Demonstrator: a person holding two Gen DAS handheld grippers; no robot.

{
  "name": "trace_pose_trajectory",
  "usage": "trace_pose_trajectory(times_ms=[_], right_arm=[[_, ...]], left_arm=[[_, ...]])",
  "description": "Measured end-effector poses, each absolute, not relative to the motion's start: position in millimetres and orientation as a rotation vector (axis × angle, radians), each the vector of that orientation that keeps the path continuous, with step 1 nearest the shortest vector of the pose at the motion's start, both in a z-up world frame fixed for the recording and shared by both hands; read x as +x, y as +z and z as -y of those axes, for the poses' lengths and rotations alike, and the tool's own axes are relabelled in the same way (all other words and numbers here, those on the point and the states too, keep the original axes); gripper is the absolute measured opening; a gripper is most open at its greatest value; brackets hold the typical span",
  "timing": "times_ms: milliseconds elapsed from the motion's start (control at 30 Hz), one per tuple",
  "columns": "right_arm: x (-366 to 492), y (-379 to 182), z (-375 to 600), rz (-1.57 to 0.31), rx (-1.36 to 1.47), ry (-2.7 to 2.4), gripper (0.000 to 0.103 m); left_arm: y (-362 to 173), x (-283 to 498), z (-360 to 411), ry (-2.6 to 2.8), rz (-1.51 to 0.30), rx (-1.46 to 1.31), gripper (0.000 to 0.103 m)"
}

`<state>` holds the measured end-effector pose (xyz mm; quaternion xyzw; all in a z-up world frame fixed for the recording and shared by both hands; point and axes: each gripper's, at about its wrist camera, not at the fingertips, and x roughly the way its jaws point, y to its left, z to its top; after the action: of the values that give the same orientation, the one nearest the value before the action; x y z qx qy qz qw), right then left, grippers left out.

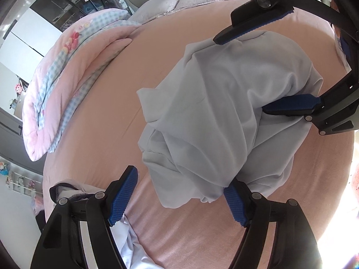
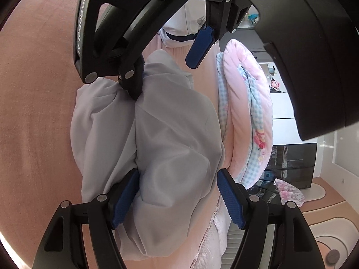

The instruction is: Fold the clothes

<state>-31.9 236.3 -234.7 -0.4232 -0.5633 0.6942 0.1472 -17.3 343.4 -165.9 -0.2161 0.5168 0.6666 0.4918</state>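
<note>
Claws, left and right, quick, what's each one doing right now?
Left claw: open, one finger against the pale garment.
Right claw: open, garment bunched between its fingers.

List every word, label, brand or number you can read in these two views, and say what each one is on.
"GenRobot.AI", as best it reads: pale lettering running down the black body of the left gripper, seen sideways in the right wrist view; the last letters are warped by the lens.
The folded quilt carries cartoon pictures only, no readable words.
Items on the dark shelves are too small and blurred to read.
Nothing else is legible.
</note>
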Motion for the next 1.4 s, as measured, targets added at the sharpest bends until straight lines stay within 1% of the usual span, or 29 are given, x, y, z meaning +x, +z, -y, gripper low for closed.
trace_pose_trajectory(times_ms=[167,267,300,333,400,467,500,633,667,733,767,800,900,1033,1267,1400], right_arm=[[-31.0,-236.7,-237.1,1.599,-1.211,2.015,0.071],[-32.0,-233.8,-240.9,1.534,-1.225,2.058,0.070],[-32.4,-232.0,-242.7,1.502,-1.242,2.082,0.064],[-32.7,-230.0,-244.2,1.467,-1.261,2.110,0.056],[-32.2,-228.9,-245.3,1.438,-1.262,2.134,0.052],[-30.9,-230.5,-243.8,1.456,-1.237,2.127,0.047],[-30.1,-230.8,-242.9,1.463,-1.218,2.124,0.042],[-27.3,-227.6,-243.0,1.440,-1.158,2.139,0.036],[-27.2,-224.8,-243.7,1.420,-1.144,2.145,0.033],[-27.3,-219.1,-244.6,1.381,-1.120,2.157,0.031],[-26.5,-217.5,-244.3,1.372,-1.104,2.160,0.030],[-25.7,-215.8,-244.1,1.363,-1.088,2.164,0.029],[-23.3,-214.7,-242.2,1.363,-1.050,2.169,0.027],[-20.0,-211.1,-240.1,1.363,-1.002,2.190,0.023],[-8.9,-207.5,-233.9,1.372,-0.923,2.211,0.020],[-3.5,-201.3,-230.8,1.367,-0.875,2.249,0.013]], left_arm=[[-172.3,-12.3,-348.0,1.591,-1.300,-0.501,0.074],[-179.1,-8.6,-353.1,1.573,-1.344,-0.481,0.074],[-181.4,-7.3,-354.8,1.567,-1.359,-0.475,0.074],[-182.9,-6.4,-356.0,1.564,-1.370,-0.467,0.074],[-183.7,-5.3,-356.8,1.562,-1.381,-0.446,0.073],[-184.9,-4.3,-357.3,1.561,-1.393,-0.422,0.074],[-186.0,-3.3,-356.6,1.560,-1.402,-0.405,0.074],[-187.4,3.1,-355.7,1.551,-1.444,-0.351,0.073],[-187.5,4.7,-355.8,1.544,-1.452,-0.352,0.067],[-187.1,8.4,-354.9,1.530,-1.459,-0.368,0.057],[-185.9,9.0,-354.8,1.529,-1.454,-0.379,0.046],[-184.6,9.8,-354.5,1.537,-1.452,-0.380,0.038],[-181.8,12.5,-353.1,1.575,-1.452,-0.352,0.029],[-176.4,13.4,-351.4,1.600,-1.460,-0.316,0.023],[-155.9,18.9,-346.3,1.602,-1.489,-0.290,0.023],[-146.9,23.1,-346.1,1.607,-1.505,-0.265,0.023]])
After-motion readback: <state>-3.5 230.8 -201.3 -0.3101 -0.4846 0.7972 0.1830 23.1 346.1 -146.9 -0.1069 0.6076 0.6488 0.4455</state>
